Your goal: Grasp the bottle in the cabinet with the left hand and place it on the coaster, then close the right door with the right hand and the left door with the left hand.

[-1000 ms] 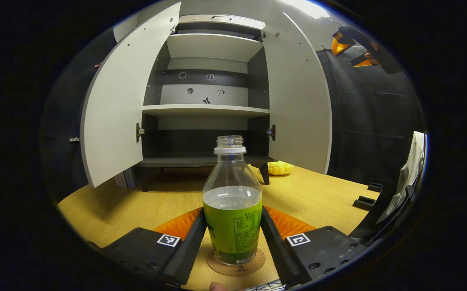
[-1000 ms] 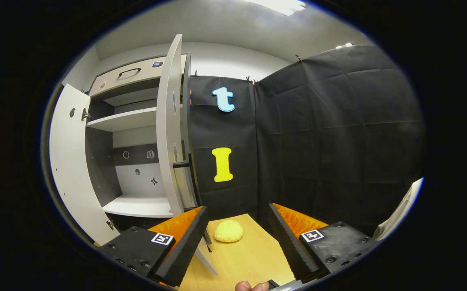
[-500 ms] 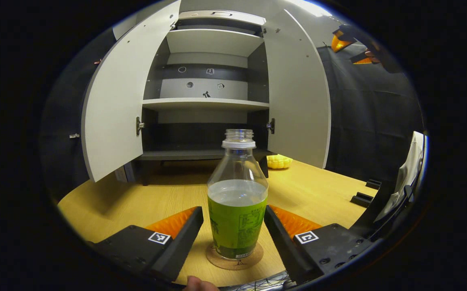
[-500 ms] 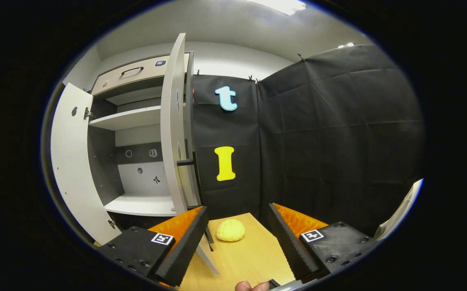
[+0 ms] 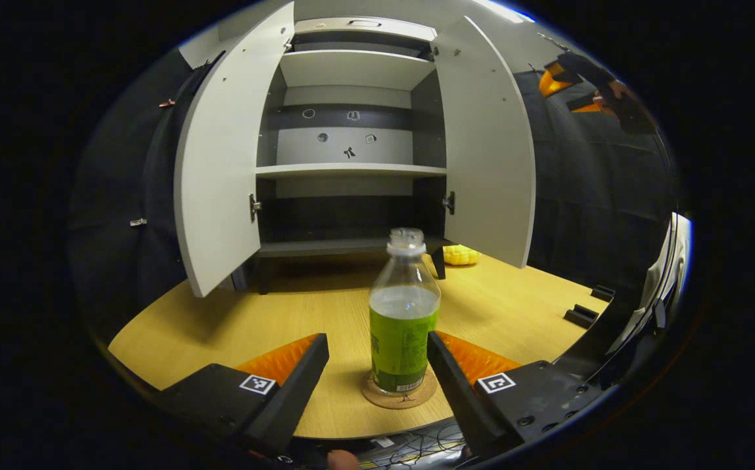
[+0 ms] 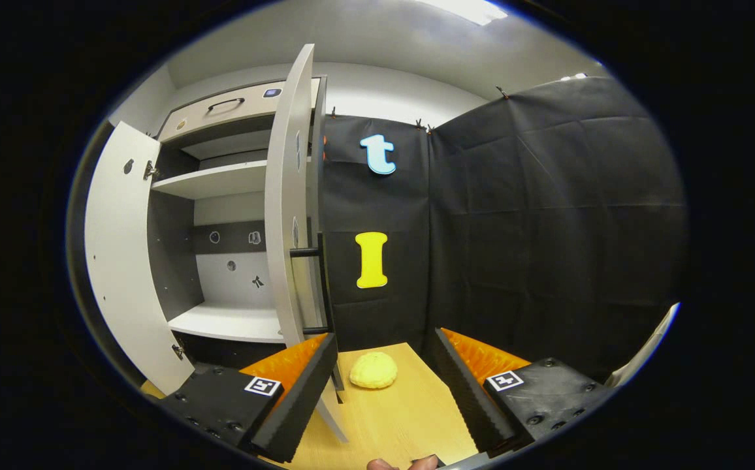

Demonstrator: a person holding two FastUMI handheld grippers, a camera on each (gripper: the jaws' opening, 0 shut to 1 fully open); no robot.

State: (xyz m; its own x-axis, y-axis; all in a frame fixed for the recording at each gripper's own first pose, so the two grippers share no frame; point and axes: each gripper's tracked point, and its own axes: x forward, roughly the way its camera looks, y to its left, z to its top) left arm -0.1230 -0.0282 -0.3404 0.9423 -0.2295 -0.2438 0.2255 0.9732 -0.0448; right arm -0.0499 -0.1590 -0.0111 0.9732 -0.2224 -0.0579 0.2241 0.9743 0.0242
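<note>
A clear bottle [image 5: 404,320] with a green label and no cap stands upright on a round cork coaster [image 5: 398,395] on the wooden table. My left gripper [image 5: 377,356] is open, its fingers on either side of the bottle and a little nearer than it, not touching. Behind stands the cabinet with its left door [image 5: 219,156] and right door [image 5: 490,140] both wide open. My right gripper [image 6: 383,356] is open and holds nothing, close to the edge of the right door [image 6: 289,215]; it also appears high at the right in the left gripper view [image 5: 580,85].
A yellow corn-like toy [image 5: 461,254] lies on the table by the cabinet's right leg, also seen as a yellow lump [image 6: 373,370] ahead of the right gripper. Small black blocks [image 5: 583,316] sit at the table's right edge. The cabinet shelves [image 5: 350,170] are bare.
My left gripper has let go of the bottle and drawn back from it; the bottle stays on the coaster. The right gripper has shifted slightly toward the right door.
</note>
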